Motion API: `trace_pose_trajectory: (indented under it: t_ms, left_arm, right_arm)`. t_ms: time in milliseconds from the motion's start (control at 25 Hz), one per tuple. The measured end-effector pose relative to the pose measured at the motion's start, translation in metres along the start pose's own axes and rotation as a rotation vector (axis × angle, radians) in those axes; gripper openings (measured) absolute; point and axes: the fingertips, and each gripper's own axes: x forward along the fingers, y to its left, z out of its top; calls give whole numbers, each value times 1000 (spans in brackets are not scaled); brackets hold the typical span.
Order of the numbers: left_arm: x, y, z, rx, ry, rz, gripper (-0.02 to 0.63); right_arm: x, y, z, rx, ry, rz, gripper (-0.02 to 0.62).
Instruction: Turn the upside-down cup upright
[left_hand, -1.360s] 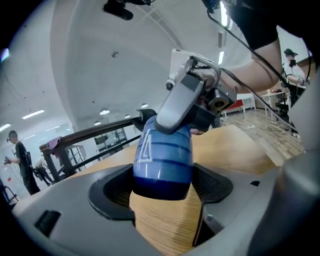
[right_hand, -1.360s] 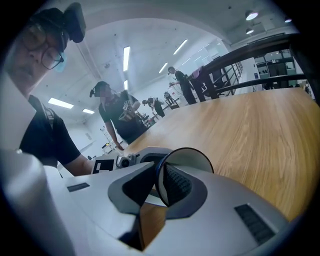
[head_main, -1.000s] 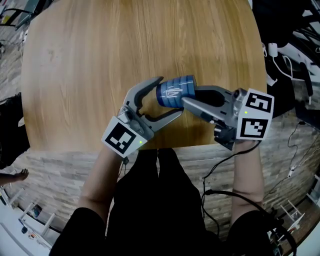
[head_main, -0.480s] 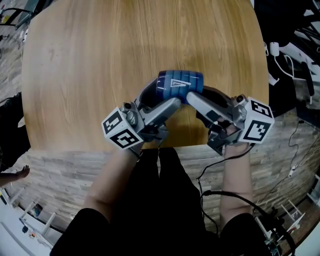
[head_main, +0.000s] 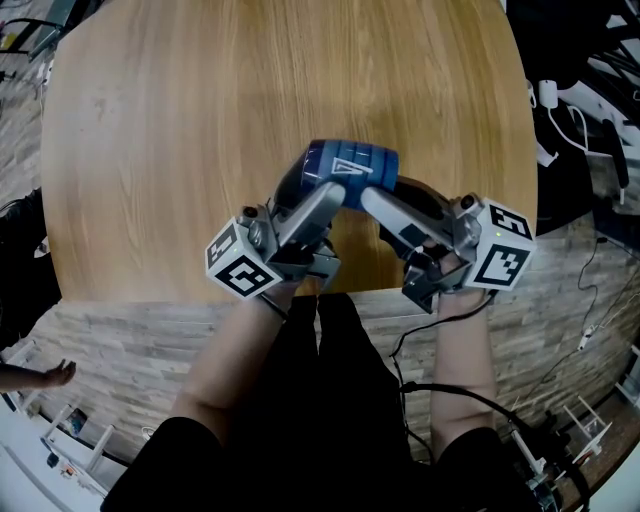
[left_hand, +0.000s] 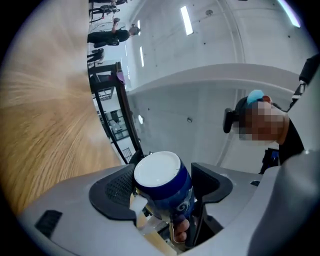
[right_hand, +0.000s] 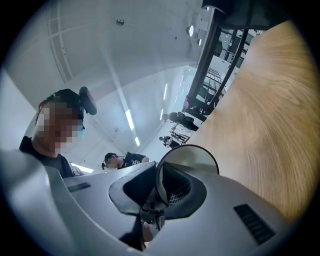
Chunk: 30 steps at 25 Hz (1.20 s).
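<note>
The blue cup (head_main: 350, 168) with a white pattern hangs on its side above the wooden table (head_main: 200, 120). My right gripper (head_main: 366, 196) comes in from the right and is shut on the cup's wall at the rim. In the right gripper view the thin rim of the cup (right_hand: 192, 159) sits pinched between the jaws of the right gripper (right_hand: 160, 189). My left gripper (head_main: 305, 196) reaches in from the left, its jaws closed round the cup's body. In the left gripper view the cup (left_hand: 162, 182) shows its white base and fills the gap of the left gripper (left_hand: 161, 189).
The table's near edge (head_main: 300, 290) runs just under both grippers, with the person's legs below it. Cables and dark gear (head_main: 575, 120) lie off the table to the right. Wood (left_hand: 40, 110) stretches beyond the cup in both gripper views.
The left gripper, open beside the cup a second ago, has rolled over and closed in round the cup's body. The right gripper has turned a little with the cup.
</note>
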Motion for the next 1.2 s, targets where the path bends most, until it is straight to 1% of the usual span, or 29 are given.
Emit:
trace_pose_trajectory:
  t_ms: [120, 280, 400, 520, 600, 680, 760, 840, 920, 1120, 1200]
  left_arm:
    - [-3, 1, 6, 52, 24, 16, 359]
    - [-4, 0, 9, 146, 61, 26, 356]
    - [-4, 1, 8, 175, 74, 28, 355]
    - [-4, 0, 10, 196, 61, 40, 354]
    - [-5, -1, 12, 260, 85, 58, 355]
    - [-7, 0, 13, 361, 146, 79, 356]
    - [-9, 1, 9, 462, 220, 101, 355]
    - [-10, 0, -2, 564, 304, 122, 356]
    - [-10, 0, -20, 653, 387, 139, 355]
    - [-11, 5, -61, 830, 582, 169, 356]
    - [-12, 8, -72, 914, 647, 176, 354]
  right_arm:
    - [5, -3, -2, -21, 12, -26, 48]
    - [5, -7, -5, -88, 52, -63, 48]
    - [-2, -10, -7, -109, 72, -57, 48]
    - [-22, -11, 1, -109, 47, -50, 49]
    - [-32, -16, 5, -114, 31, -82, 49]
    - [-36, -23, 7, -138, 28, -144, 49]
    - [-42, -35, 10, -190, 28, -238, 49]
    - [-49, -47, 12, -266, 46, -352, 49]
    - [-55, -58, 9, -325, 72, -437, 49]
    - [-61, -77, 2, -422, 86, -565, 49]
    - [-62, -82, -6, -474, 115, -610, 49]
